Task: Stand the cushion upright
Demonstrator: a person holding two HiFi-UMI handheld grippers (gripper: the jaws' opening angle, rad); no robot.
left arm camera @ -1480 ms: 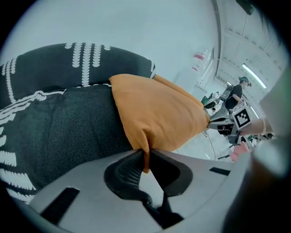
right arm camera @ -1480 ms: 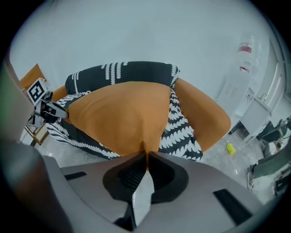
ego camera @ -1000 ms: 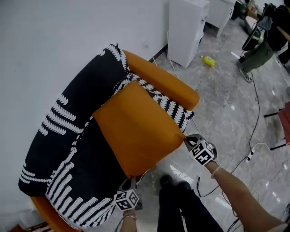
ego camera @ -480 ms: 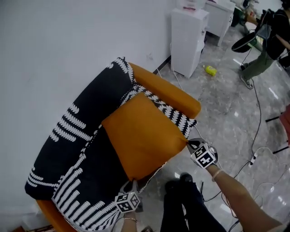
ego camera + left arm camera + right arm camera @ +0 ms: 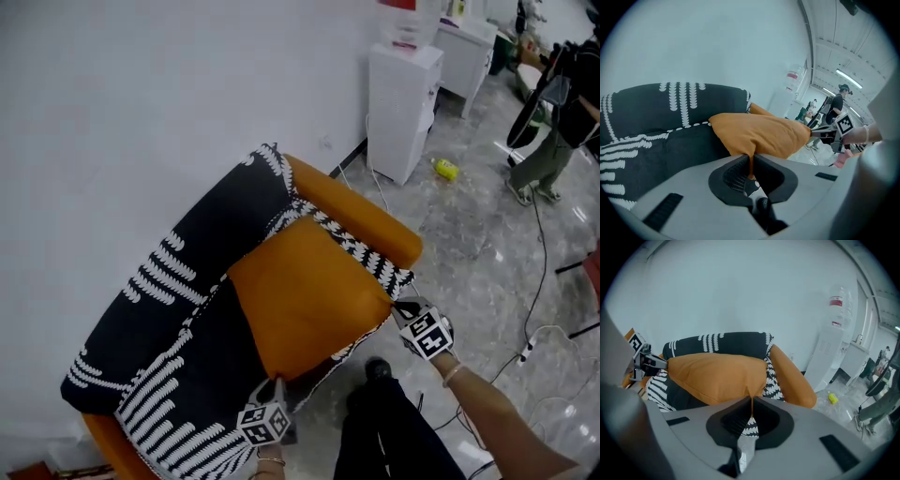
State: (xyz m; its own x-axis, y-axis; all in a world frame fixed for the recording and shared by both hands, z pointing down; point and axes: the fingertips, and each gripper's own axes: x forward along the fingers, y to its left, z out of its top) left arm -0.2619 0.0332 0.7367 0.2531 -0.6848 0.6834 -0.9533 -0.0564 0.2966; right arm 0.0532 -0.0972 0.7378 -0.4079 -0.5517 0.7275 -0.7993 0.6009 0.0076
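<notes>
One orange cushion (image 5: 309, 291), one sofa (image 5: 183, 319), two grippers (image 5: 277, 381) (image 5: 399, 306), one water dispenser (image 5: 403, 108)

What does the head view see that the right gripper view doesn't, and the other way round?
Only the head view shows the person's dark trousers, the bare forearm and the right gripper from outside, with its marker cube. Only the right gripper view shows its jaws up close, pinched shut on a corner of the plump orange fabric cushion. Both show that cushion, the black-and-white patterned sofa cover, the white water dispenser and the small yellow bottle.
</notes>
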